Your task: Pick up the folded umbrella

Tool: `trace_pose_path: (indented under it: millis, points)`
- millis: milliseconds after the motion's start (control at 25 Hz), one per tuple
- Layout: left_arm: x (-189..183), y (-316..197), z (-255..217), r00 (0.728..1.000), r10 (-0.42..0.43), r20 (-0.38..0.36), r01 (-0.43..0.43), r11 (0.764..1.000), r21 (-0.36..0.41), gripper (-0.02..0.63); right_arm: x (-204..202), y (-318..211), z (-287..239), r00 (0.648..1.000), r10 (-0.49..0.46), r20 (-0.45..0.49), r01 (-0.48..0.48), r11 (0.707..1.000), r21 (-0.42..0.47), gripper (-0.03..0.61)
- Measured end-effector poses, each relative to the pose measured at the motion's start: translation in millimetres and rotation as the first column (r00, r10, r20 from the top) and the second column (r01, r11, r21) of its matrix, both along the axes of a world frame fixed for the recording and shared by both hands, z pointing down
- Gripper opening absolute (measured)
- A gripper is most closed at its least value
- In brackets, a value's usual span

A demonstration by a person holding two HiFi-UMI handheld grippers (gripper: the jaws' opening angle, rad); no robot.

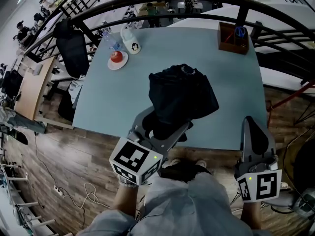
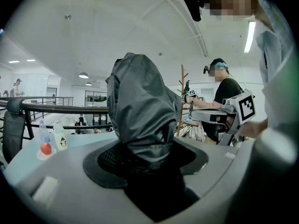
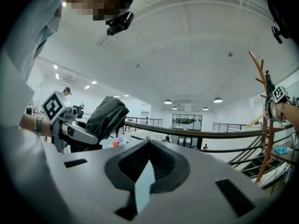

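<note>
The folded umbrella [image 1: 179, 95] is a bunched black bundle held up over the near half of the pale blue table [image 1: 113, 97]. My left gripper [image 1: 162, 127] is shut on its lower end. In the left gripper view the grey-black fabric [image 2: 140, 111] rises straight out from between the jaws of that gripper [image 2: 147, 160]. My right gripper [image 1: 256, 129] hangs at the table's near right edge, apart from the umbrella, its jaws together with nothing in them. The right gripper view shows its own tips [image 3: 147, 171] and, to the left, the umbrella [image 3: 106, 115] in the left gripper [image 3: 70, 127].
A wooden box [image 1: 232, 37] with scissors stands at the table's far right. A plate with a red object [image 1: 117, 59] and a white penguin bottle [image 1: 130, 41] sit far left. A black railing [image 1: 147, 4] curves behind, with a black chair [image 1: 74, 48] at the left.
</note>
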State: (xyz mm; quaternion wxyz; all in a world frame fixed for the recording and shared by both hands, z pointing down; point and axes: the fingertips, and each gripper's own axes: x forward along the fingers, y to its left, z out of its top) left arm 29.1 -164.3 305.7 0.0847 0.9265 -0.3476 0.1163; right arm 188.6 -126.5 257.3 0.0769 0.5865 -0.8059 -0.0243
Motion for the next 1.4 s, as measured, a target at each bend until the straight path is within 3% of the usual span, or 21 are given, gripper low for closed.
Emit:
trace_pose_path:
  millis: [520, 1400]
  points:
    - [-0.4, 0.8, -1.1, 1.000, 0.005, -0.030, -0.006, 1.000, -0.018, 0.287, -1.9, 2.5, 0.2, 1.000, 0.006, -0.001, -0.006, 1.000, -0.003, -0.003]
    - [-1.9, 0.5, 2.0, 1.000, -0.002, -0.003, 0.001, 1.000, -0.023, 0.287, -6.4, 1.0, 1.6, 1.000, -0.012, -0.007, 0.012, 1.000, -0.011, -0.003]
